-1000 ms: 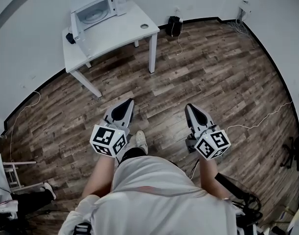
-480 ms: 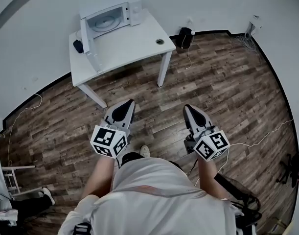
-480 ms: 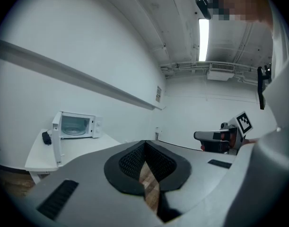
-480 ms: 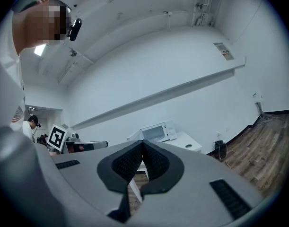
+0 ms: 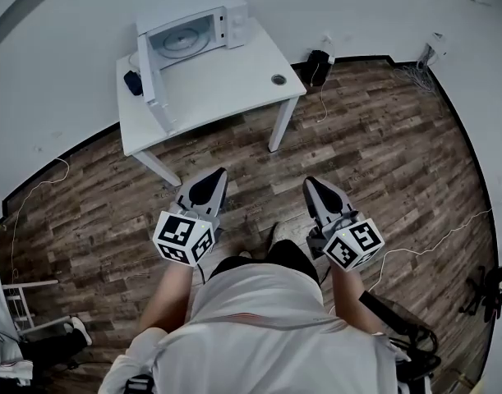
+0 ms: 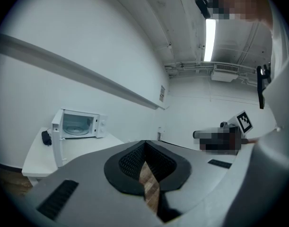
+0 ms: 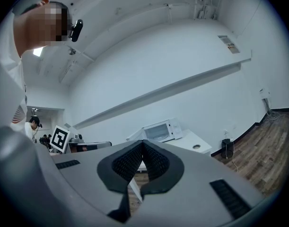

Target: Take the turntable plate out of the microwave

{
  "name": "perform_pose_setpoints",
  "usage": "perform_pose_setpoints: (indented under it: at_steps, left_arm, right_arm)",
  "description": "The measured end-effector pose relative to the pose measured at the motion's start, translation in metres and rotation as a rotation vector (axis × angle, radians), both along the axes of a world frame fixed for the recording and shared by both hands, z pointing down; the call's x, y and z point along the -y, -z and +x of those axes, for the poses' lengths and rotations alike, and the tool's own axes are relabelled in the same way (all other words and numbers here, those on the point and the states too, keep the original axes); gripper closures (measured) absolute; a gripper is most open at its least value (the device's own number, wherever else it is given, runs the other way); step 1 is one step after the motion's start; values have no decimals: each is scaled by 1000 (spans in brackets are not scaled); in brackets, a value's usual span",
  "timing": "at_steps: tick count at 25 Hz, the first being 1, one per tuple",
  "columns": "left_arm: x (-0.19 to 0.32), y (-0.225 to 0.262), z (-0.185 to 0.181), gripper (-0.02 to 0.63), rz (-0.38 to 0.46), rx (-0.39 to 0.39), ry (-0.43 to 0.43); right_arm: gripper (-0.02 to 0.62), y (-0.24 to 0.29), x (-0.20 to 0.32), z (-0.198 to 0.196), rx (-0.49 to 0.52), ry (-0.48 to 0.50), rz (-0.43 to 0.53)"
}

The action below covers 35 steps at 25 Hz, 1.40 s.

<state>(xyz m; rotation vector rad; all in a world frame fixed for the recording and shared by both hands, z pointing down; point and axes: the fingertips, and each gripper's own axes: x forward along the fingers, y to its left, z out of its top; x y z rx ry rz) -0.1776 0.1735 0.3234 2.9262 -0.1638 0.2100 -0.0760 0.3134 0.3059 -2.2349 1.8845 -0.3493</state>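
Turntable plate [image 5: 185, 41] is sitting inside the microwave [image 5: 234, 13], on the cavity floor, well apart from both grippers.

Left gripper [image 5: 211, 179]: jaws are pressing together, pad on pad, nothing between them; only a sliver of wood floor [image 5: 382, 154] is showing through the gap below the pads in the left gripper view. Right gripper [image 5: 319, 192]: jaws likewise meeting, holding nothing. Both are pointing roughly level toward the table [image 5: 234, 68], side by side, with the left marker cube [image 5: 183, 238] and right marker cube [image 5: 354, 243] facing up toward the head camera.

Person in a white shirt [image 5: 267, 327] is standing on the wood floor, some way short of the table.

Table is standing against the white wall. Microwave is occupying its far left corner, with the door [image 5: 154, 84] swinging fully open toward the table's left edge, so the glass plate is showing in the cavity. A small dark object [image 5: 134, 82] is lying at the table's left edge beside the door. A small round item [image 5: 278, 80] is resting near the right front corner.

A black box [image 5: 319, 66] is sitting on the floor by the wall, just right of the table, with a cable running from it.
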Motion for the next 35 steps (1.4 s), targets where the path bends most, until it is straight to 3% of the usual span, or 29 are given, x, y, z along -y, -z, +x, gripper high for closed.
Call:
perform_pose_setpoints:
  at_steps: [10, 29, 35]
  left_arm:
    - [63, -8, 38, 595, -9, 12, 106]
    - [177, -8, 208, 595, -17, 51, 362]
    - [209, -11, 247, 595, -11, 79, 432]
  right_arm:
    - [592, -6, 83, 51, -3, 130, -3]
    - [592, -15, 238, 244, 45, 397, 6]
    - [592, -23, 284, 286, 70, 473, 10]
